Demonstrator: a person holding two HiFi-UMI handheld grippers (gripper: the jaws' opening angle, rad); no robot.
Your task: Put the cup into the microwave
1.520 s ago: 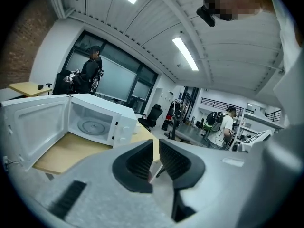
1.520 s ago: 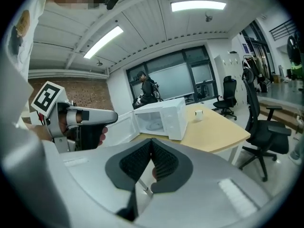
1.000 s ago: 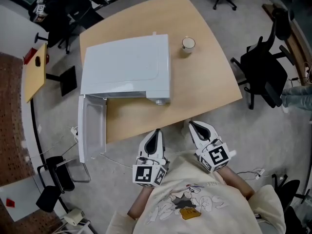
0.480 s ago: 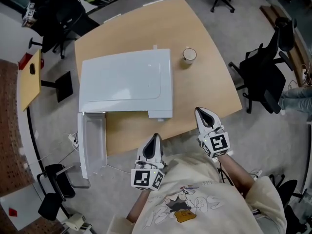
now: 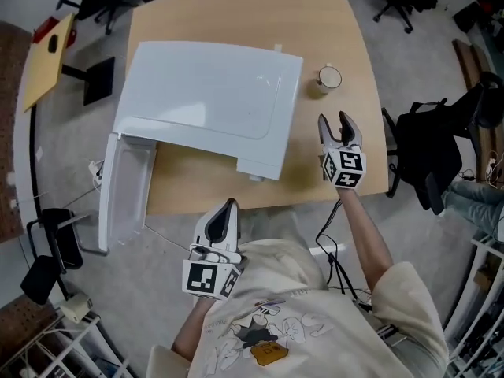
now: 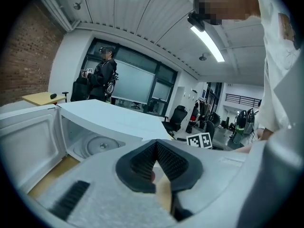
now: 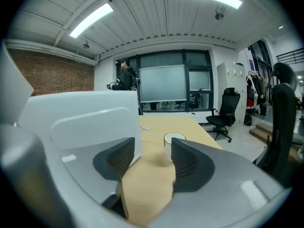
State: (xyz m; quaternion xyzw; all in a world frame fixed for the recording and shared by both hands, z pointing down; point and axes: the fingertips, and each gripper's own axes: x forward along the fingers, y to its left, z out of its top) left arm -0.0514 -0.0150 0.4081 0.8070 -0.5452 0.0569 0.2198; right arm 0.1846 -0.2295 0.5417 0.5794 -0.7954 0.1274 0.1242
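Note:
A white cup (image 5: 329, 78) stands upright on the wooden table (image 5: 236, 6), just right of the white microwave (image 5: 213, 101). The microwave's door (image 5: 126, 187) hangs open at its left, and the left gripper view shows the cavity with its turntable (image 6: 99, 146). My right gripper (image 5: 335, 120) is over the table's right edge, a short way before the cup. Its jaws are opening, with nothing between them. In the right gripper view the cup (image 7: 173, 142) stands ahead of the gripper (image 7: 151, 146), apart from it. My left gripper (image 5: 228, 205) is shut and empty, off the table's near edge.
The microwave's side wall (image 7: 80, 122) rises close on the left of my right gripper. A black office chair (image 5: 433, 156) stands at the table's right. A person (image 6: 102, 77) stands far back in the room by a small side table (image 5: 47, 61).
My right gripper has swung forward from near my body to over the table, close to the cup, and its jaws have parted. The left gripper moved little and stays shut.

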